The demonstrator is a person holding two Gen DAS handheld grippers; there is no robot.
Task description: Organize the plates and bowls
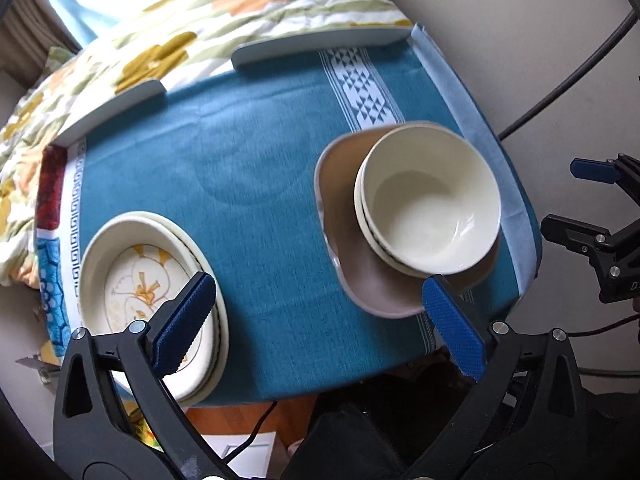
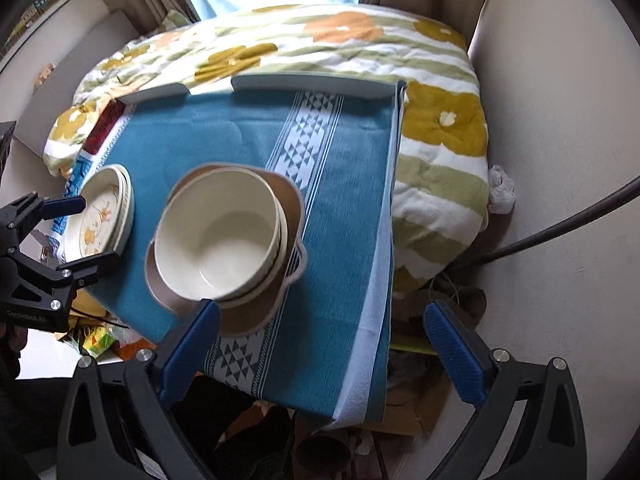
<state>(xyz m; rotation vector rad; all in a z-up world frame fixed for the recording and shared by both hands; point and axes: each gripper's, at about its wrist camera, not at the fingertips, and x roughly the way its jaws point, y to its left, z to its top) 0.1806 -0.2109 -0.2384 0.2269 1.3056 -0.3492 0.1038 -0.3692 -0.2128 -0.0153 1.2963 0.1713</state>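
Two cream bowls [image 1: 428, 200] sit nested on a brown wavy-edged plate [image 1: 360, 280] at the right of the teal-clothed table [image 1: 260, 152]. A stack of cream plates with a yellow flower pattern [image 1: 128, 276] lies at the front left. My left gripper [image 1: 319, 282] hangs open above the cloth between the two stacks, holding nothing. In the right wrist view the bowls [image 2: 216, 240] rest on the brown plate [image 2: 290, 200], the flowered plates [image 2: 100, 216] lie to their left. My right gripper [image 2: 323, 308] is open and empty, just in front of the bowls.
A flowered quilt [image 2: 436, 128] lies behind and right of the table. White curved rails [image 1: 320, 46] edge the table's far side. A dark cable [image 2: 560, 232] runs across the floor at right. Boxes and clutter [image 2: 404, 412] sit under the table's front edge.
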